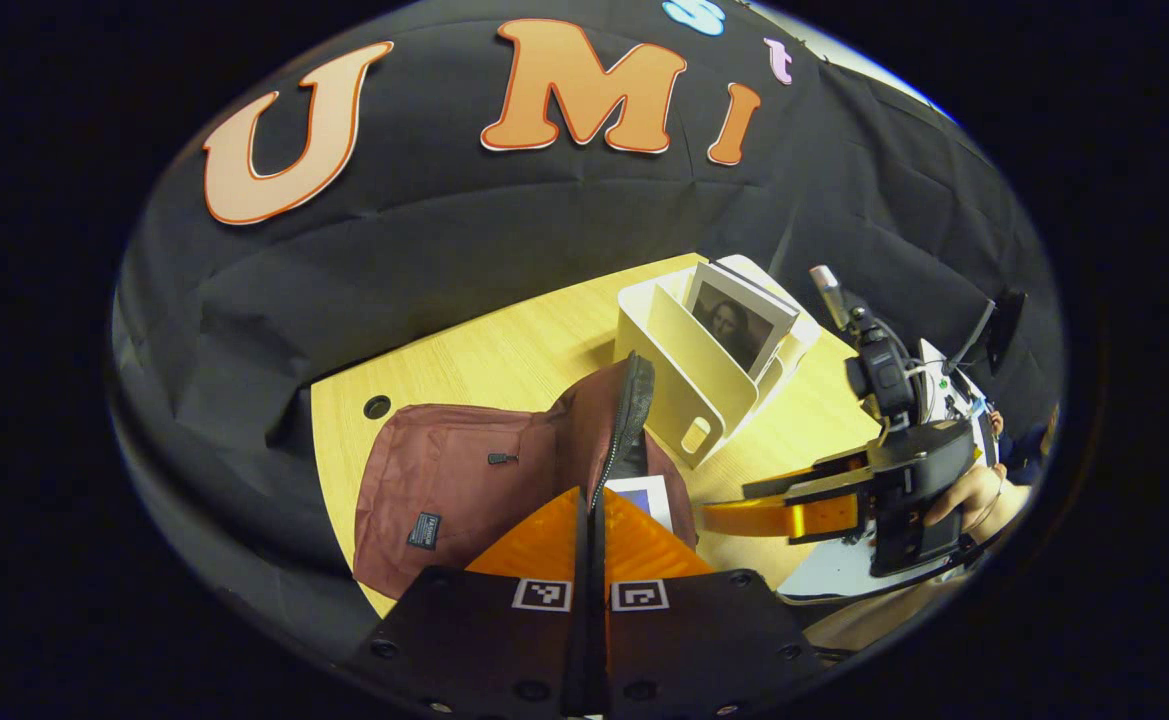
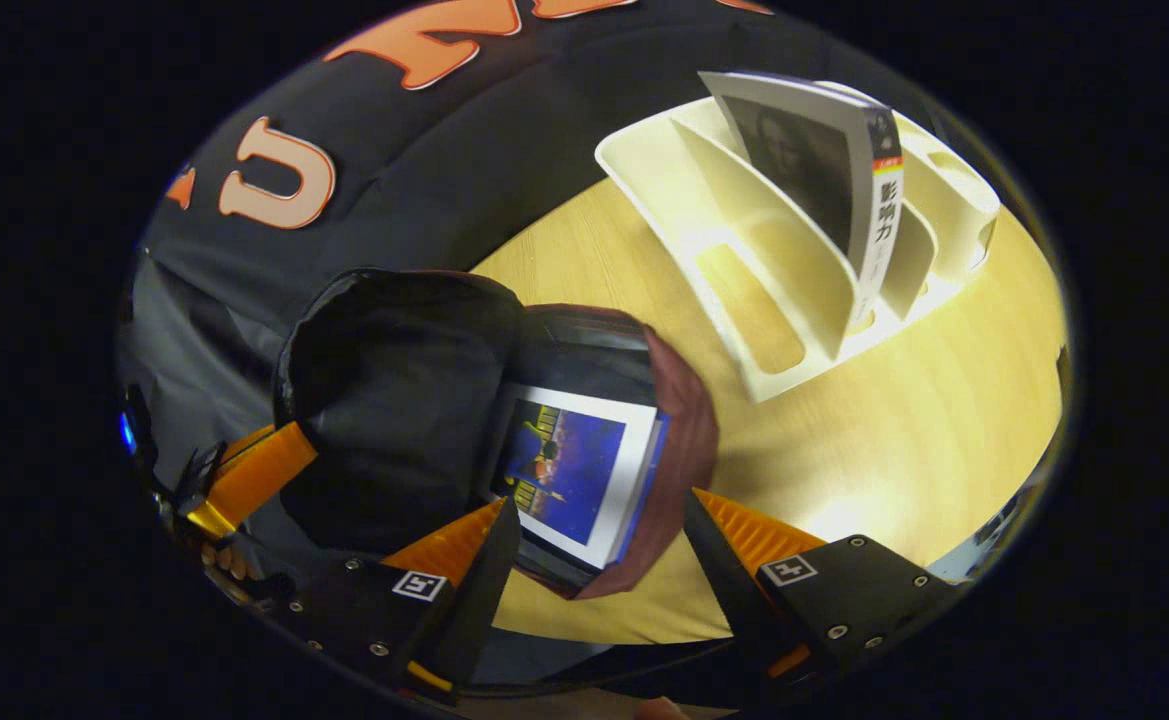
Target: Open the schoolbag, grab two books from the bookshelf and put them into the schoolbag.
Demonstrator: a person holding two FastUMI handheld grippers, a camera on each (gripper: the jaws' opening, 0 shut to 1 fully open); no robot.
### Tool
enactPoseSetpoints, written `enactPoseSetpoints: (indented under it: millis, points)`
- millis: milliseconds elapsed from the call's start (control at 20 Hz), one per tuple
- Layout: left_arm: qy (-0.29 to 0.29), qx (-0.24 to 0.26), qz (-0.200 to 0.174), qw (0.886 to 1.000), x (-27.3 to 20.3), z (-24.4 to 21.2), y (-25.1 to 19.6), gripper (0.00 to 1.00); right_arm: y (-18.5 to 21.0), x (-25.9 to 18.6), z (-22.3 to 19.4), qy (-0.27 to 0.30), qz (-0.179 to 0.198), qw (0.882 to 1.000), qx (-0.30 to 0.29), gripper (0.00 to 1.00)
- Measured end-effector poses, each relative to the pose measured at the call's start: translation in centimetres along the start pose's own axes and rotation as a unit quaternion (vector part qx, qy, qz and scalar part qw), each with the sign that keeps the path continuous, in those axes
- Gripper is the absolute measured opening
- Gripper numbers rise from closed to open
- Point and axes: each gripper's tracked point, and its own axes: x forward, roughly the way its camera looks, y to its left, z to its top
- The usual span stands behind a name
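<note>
Left gripper point(image 1: 589, 520) pinched shut on the raised flap edge of the schoolbag point(image 1: 464, 480), holding it open on the table point(image 2: 924, 420). Right gripper point(image 2: 594, 540) spread open around a blue book point(image 2: 574, 475) sitting in the bag's mouth. Second book point(image 2: 824, 170) leans in the bookshelf point(image 2: 744, 270) beside the bag.

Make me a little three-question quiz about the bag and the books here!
1. True or false: a book is already in the schoolbag.
2. How many books stand in the bookshelf?
3. The left gripper pinches: A) the bag's flap, B) a book, C) the bookshelf.

Key: 1 true. 2 one, the portrait-cover book. 3 A; its fingers are closed on the zipper edge. The right gripper is open.
</note>
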Motion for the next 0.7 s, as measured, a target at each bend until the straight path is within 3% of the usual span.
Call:
enactPoseSetpoints:
  millis: [150,350,550,700]
  points:
    - [-0.002,-0.012,-0.004,1.0,0.4,-0.3,0.0,0.01,-3.9,-3.9,0.8,-0.008,-0.05,0.997,-0.059,0.98]
    - [-0.004,-0.023,-0.008,1.0,0.7,-0.4,-0.2,0.01,-8.5,-8.8,3.3,-0.019,-0.122,0.984,-0.129,0.98]
    - [-0.003,-0.018,-0.003,1.0,1.2,-0.5,-0.1,0.01,-10.1,-13.1,8.7,-0.033,-0.163,0.973,-0.163,0.98]
    - [-0.002,-0.022,-0.003,1.0,1.4,-0.6,-0.2,0.01,-8.9,-14.8,13.0,-0.028,-0.156,0.97,-0.183,0.98]
